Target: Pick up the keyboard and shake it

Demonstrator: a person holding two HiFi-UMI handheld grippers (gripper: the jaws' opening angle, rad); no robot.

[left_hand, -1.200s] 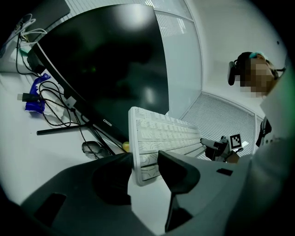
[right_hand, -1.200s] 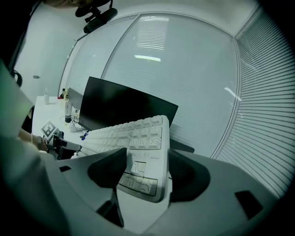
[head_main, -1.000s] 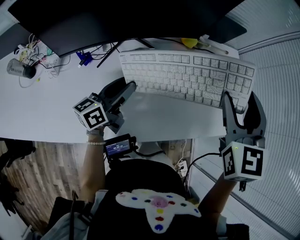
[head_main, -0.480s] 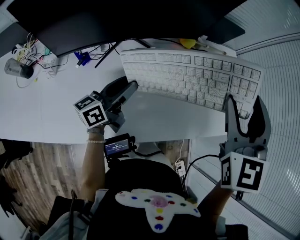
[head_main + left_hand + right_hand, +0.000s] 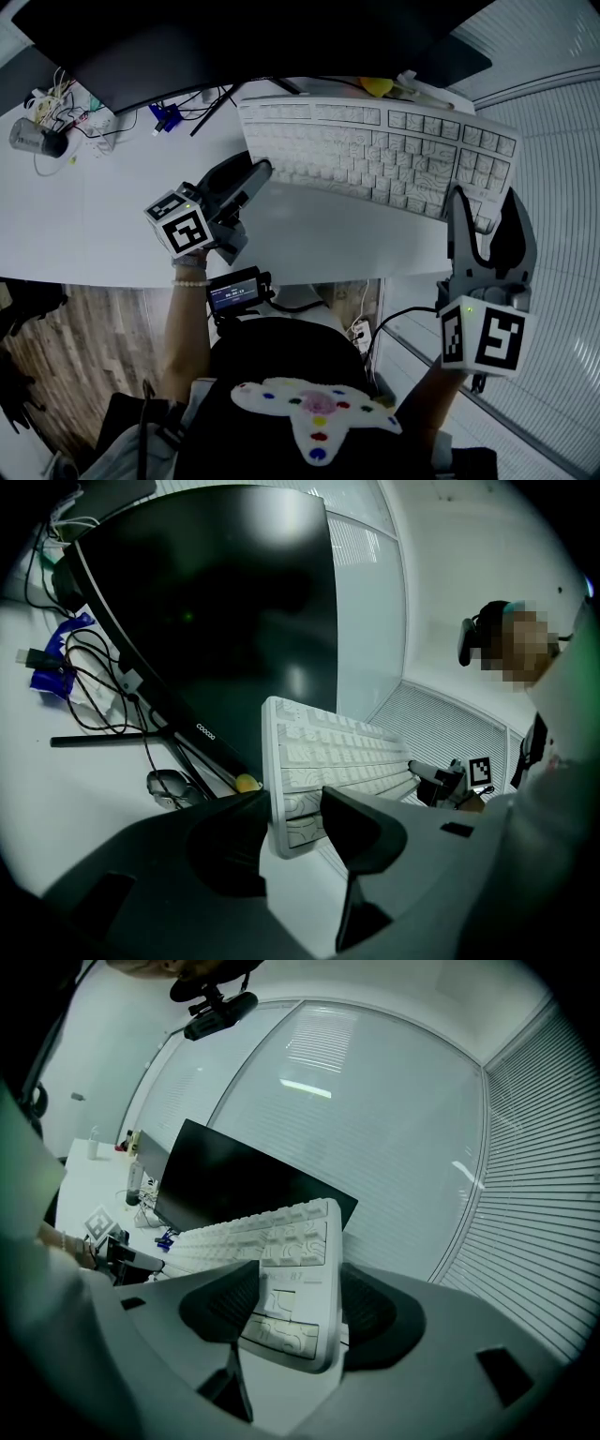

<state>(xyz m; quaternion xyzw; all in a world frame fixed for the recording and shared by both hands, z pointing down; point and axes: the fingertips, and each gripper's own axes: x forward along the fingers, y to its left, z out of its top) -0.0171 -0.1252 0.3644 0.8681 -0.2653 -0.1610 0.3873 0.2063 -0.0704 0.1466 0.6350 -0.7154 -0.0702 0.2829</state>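
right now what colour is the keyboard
The keyboard is white, keys included; it shows best in the head view.

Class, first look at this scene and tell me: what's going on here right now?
A person is holding a white keyboard with two handheld grippers. The left gripper is clamped on the keyboard's left end and the right gripper on its right end. The keyboard is tilted and appears lifted off the white desk, in front of a dark monitor.
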